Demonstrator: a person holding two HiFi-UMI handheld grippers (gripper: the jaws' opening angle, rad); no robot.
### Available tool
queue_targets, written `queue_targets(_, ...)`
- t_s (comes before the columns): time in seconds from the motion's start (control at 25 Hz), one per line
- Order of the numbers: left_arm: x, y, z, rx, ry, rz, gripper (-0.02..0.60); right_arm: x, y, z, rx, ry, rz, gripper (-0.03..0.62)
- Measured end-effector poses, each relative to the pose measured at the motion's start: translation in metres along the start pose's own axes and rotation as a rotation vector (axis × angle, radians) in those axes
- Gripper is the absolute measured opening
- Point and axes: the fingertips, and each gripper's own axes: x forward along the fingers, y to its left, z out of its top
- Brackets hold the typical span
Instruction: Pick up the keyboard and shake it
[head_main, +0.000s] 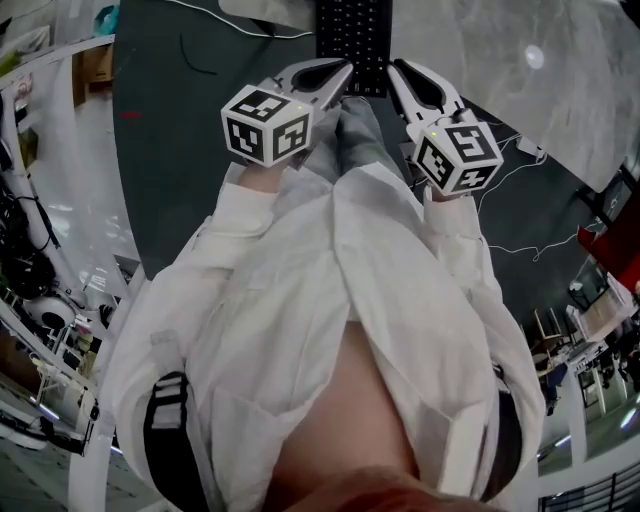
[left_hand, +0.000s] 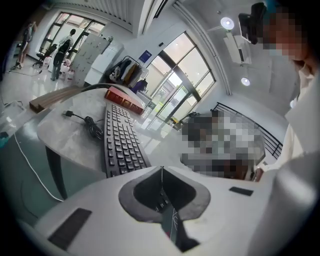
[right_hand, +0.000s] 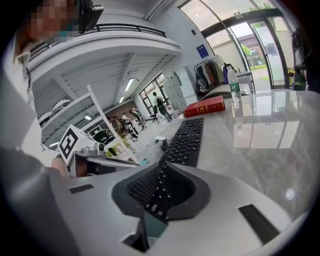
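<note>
Left gripper (head_main: 338, 72) and right gripper (head_main: 397, 70), jaws pressed together on nothing, flank the near short end of the keyboard (head_main: 352, 35). It lies flat on the table (head_main: 480, 60), long axis running away toward a red book (right_hand: 205, 106).

The left gripper (left_hand: 161, 171) fills the near foreground, its jaws closed to a thin upright seam; a few keys show in the dark hollow behind that seam. Beyond it a black keyboard (left_hand: 120, 140) lies on a pale marble table (left_hand: 62, 140), running away towards a red book (left_hand: 124, 100) at its far end; its near end is hidden by the gripper. A coiled black cable (left_hand: 90, 127) lies just left of the keyboard; a white sleeve (left_hand: 302, 145) fills the right edge; people (left_hand: 62, 45) stand far left.
</note>
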Motion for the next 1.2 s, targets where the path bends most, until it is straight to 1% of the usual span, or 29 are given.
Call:
queue_targets(0.36, 0.007, 0.01, -0.015, -0.03, 0.03, 0.028, 0.014, 0.009, -0.012, -0.025, 0.047, 0.055, 0.001, 0.031)
queue_targets(0.56, 0.013, 0.011, -0.025, -0.044, 0.053, 0.027, 0.014, 0.013, -0.013, -0.04, 0.07, 0.087, 0.006, 0.032)
queue_targets(0.88, 0.015, 0.016, -0.028, -0.044, 0.042, 0.048, 0.014, 0.018, -0.024, -0.061, 0.115, 0.125, -0.006, 0.034)
queue_targets(1.04, 0.017, 0.016, -0.035, -0.047, 0.056, 0.042, 0.014, 0.02, -0.029, -0.074, 0.141, 0.15, -0.008, 0.037)
queue_targets(1.12, 0.018, 0.017, -0.039, -0.054, 0.063, 0.041, 0.014, 0.022, -0.029, -0.079, 0.144, 0.167, 0.004, 0.062)
queue_targets(1.2, 0.019, 0.017, -0.043, -0.06, 0.069, 0.042, 0.014, 0.023, -0.03, -0.084, 0.148, 0.187, 0.011, 0.123)
